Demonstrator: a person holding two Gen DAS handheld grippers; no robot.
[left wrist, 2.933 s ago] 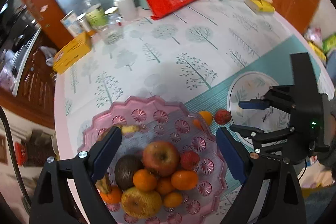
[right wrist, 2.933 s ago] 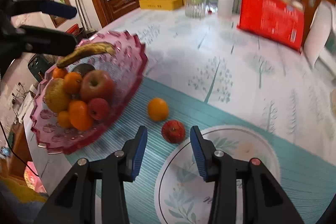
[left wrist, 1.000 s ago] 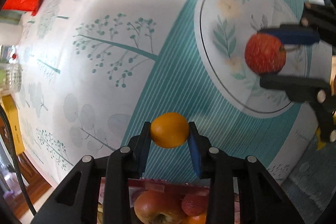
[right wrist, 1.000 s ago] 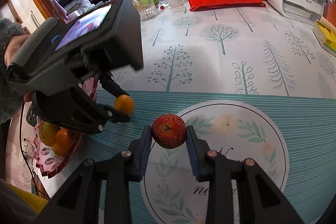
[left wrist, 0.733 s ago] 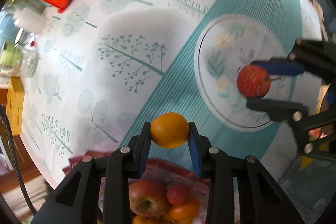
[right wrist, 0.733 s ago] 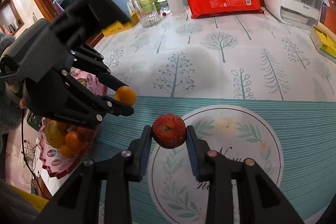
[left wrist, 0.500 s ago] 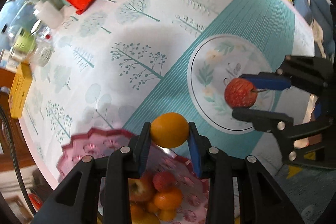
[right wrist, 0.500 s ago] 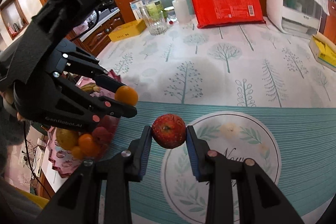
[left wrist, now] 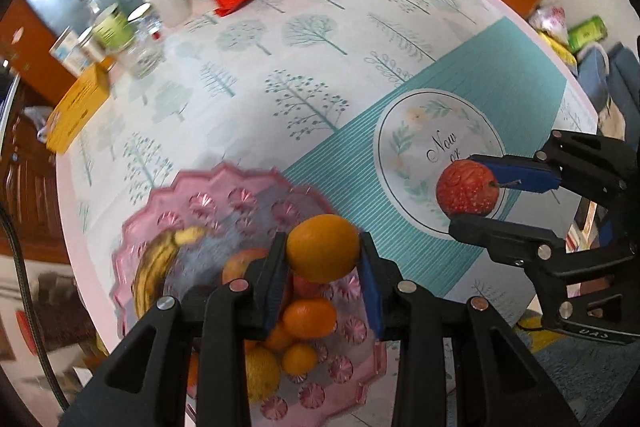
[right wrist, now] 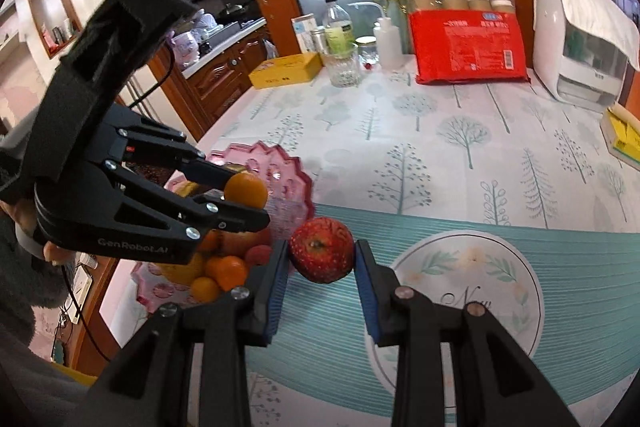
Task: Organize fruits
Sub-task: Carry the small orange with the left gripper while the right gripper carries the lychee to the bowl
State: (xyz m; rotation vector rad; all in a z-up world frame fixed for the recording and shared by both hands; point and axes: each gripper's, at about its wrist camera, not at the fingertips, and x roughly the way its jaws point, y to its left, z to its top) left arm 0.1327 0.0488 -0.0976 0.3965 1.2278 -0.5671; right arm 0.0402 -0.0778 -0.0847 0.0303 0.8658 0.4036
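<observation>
L grips orange (left wrist: 323, 247); R, apple (right wrist: 322, 250)

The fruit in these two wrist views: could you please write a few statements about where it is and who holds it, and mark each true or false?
1. The left hand-held gripper is shut on the orange. True.
2. The red fruit lies loose on the tablecloth. False: the right hand-held gripper is shut on it, clear of the cloth.
3. The pink dish already holds a banana and other fruit. True.
4. The orange rests in the pink dish. False: it hangs above the dish in the gripper's pads.
5. The red package lies flat in the middle of the table. False: it stands at the far edge.
</observation>
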